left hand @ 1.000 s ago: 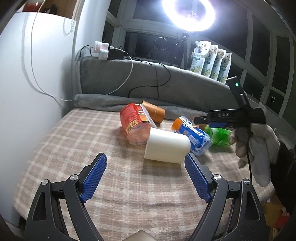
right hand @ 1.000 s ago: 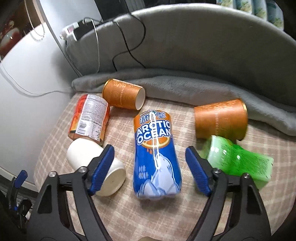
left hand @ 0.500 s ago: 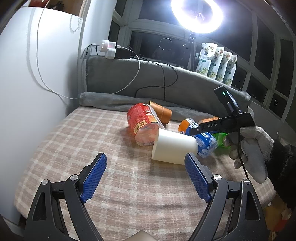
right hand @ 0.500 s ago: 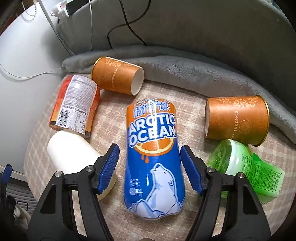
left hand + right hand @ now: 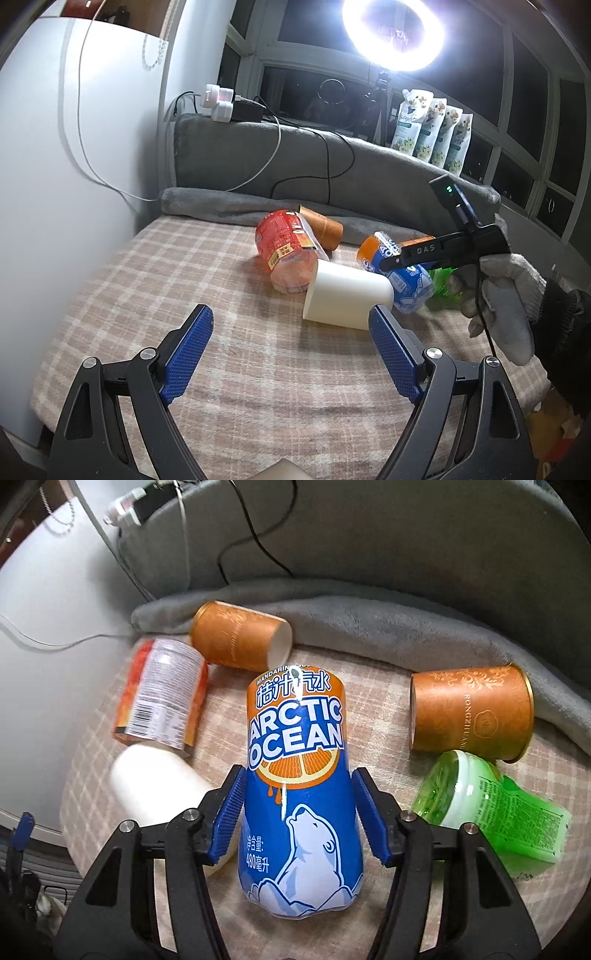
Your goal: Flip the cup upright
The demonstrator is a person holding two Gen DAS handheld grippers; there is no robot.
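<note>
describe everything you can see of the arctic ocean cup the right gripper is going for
The Arctic Ocean cup is a tapered container in a glossy wrap, orange at the far end and blue with a white polar bear at the near, wider end. It lies on its side on the checked cloth. The right gripper straddles it, blue pads flanking its sides with slight gaps, not yet clamped. The white cup lies alongside; whether they touch is unclear.

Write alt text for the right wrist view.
The right tool straddles a blue-and-orange Arctic Ocean cup lying on a plaid cloth, pads close beside it. Around it lie a white cup, a red can, two orange paper cups and a green bottle.
</note>
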